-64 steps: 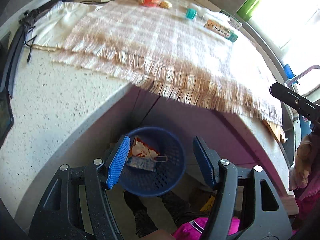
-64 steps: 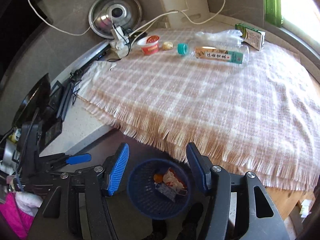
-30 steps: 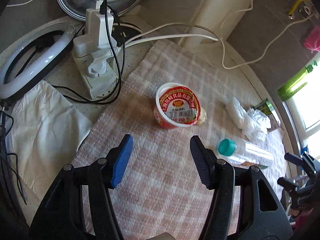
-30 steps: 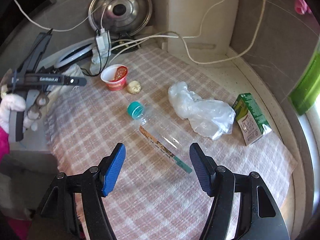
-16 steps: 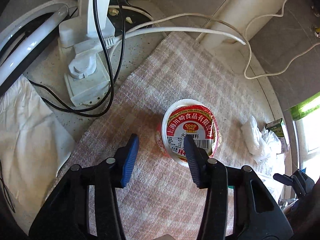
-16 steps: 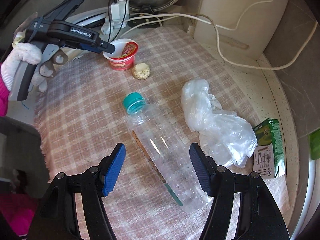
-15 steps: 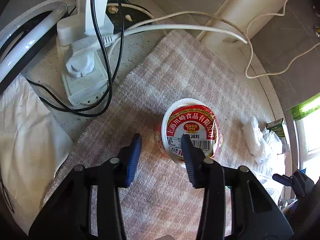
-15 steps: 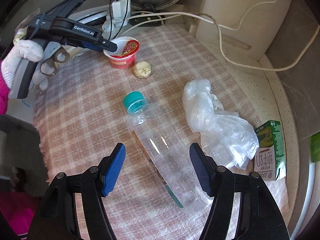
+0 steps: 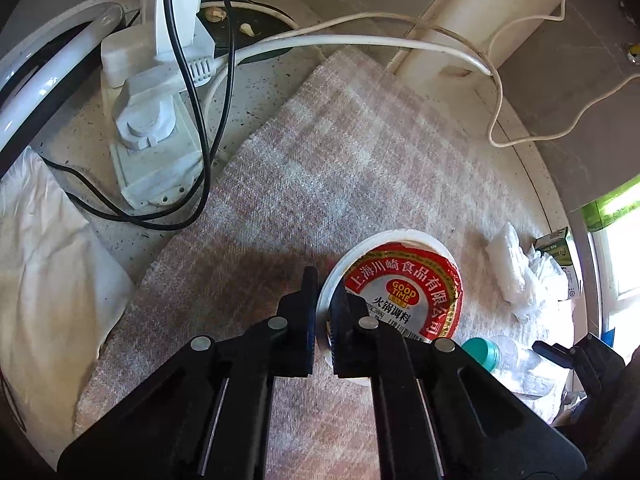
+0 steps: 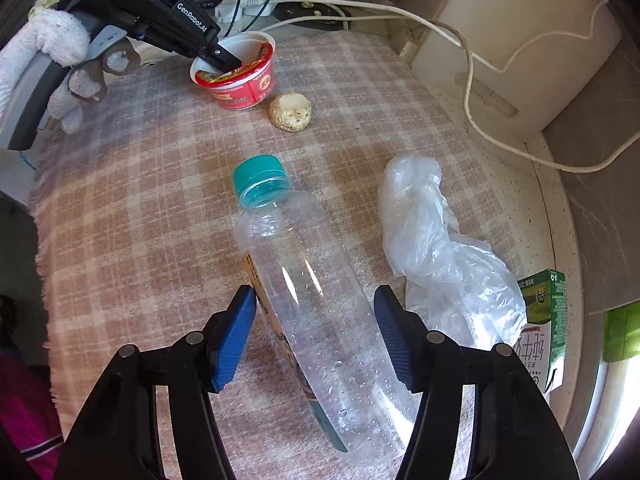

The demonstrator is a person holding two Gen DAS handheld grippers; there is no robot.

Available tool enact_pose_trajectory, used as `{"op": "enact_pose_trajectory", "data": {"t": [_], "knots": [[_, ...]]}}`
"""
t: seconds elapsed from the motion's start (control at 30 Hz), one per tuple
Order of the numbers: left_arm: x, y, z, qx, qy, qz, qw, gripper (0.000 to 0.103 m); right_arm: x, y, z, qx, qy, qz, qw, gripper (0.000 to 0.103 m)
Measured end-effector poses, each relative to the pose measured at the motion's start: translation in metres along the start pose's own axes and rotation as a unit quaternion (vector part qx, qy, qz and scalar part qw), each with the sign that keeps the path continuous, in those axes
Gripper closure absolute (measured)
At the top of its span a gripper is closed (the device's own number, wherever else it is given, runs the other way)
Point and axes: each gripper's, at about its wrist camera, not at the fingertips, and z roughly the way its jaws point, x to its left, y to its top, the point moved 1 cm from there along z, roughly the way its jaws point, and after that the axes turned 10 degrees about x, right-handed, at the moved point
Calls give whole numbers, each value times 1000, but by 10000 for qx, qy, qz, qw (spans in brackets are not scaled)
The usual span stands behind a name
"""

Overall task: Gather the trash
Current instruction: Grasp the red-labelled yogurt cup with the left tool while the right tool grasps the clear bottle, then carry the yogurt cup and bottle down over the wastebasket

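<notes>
The red sauce cup stands on the checked cloth, foil lid partly peeled, its white rim pinched by the left gripper. The right gripper is spread wide around an empty clear plastic bottle lying capped on the cloth, untouched.

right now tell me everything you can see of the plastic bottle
The plastic bottle is clear, empty-looking, with droplets inside, a teal cap screwed on and a paper label along its side. It lies on its side on the checked cloth, cap pointing away, between the open jaws of the right gripper.
</notes>
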Motion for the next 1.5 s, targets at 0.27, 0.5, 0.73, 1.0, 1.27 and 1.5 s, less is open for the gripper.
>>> {"op": "enact_pose_trajectory", "data": {"t": [0.27,0.5,0.73,1.0,1.27,1.5], "knots": [[-1,-24,-29,-120,-151,277,9994,100,3,-7,-18,-247,168,681,9972,49],[7,-60,-63,-173,-305,489,9982,100,17,-20,-44,-475,327,1268,9903,49],[18,-114,-92,-171,-325,818,9960,100,56,-42,-77,-700,576,1747,9804,49],[40,-184,-109,-26,-299,1094,9935,100,116,-72,-106,-943,956,2246,9652,49],[64,-256,-108,212,-331,1153,9926,100,173,-107,-111,-981,1213,2737,9491,49],[75,-315,-99,457,-392,1266,9901,100,217,-133,-105,-817,1342,2987,9413,49]]}}
